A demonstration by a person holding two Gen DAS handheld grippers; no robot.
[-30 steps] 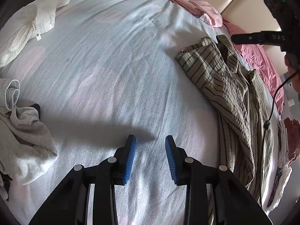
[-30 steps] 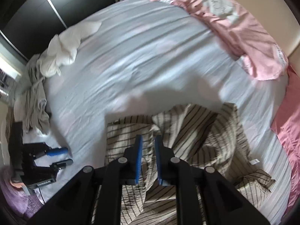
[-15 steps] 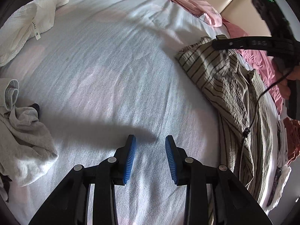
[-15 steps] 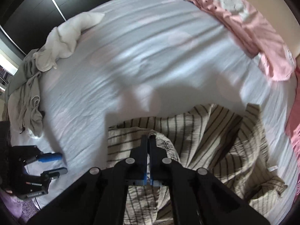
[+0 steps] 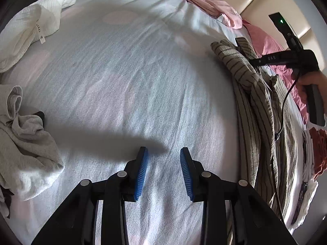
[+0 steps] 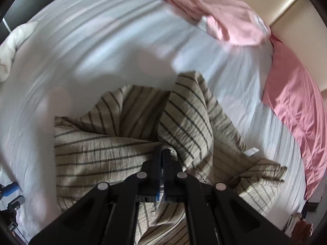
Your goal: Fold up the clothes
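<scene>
My right gripper [image 6: 162, 153] is clenched on a bunched fold of the striped shirt [image 6: 106, 153], its blue pads nearly meeting with cloth pinched between them; the shirt spreads rumpled around and beneath the fingers, one flap standing up just beyond the tips. My left gripper [image 5: 163, 171] is spread apart with nothing between its pads [image 5: 142, 171], hovering over bare bed sheet [image 5: 126, 85] and casting a dark shadow to its left; from that camera the same shirt [image 5: 259, 106] lies along the right side of the bed, well apart from the left fingers, with the right gripper [image 5: 243, 50] biting its far end and a black cable [image 5: 284, 110] draped across it. Around this: a grey garment [image 5: 24, 149] heaped at the left edge; a white garment [image 5: 30, 30] at the far left; a pink duvet [image 6: 214, 10] along the far side; a pink pillow [image 6: 296, 106] to the right; folded items [image 5: 314, 153] stacked at the right edge, too distorted for me to identify.
</scene>
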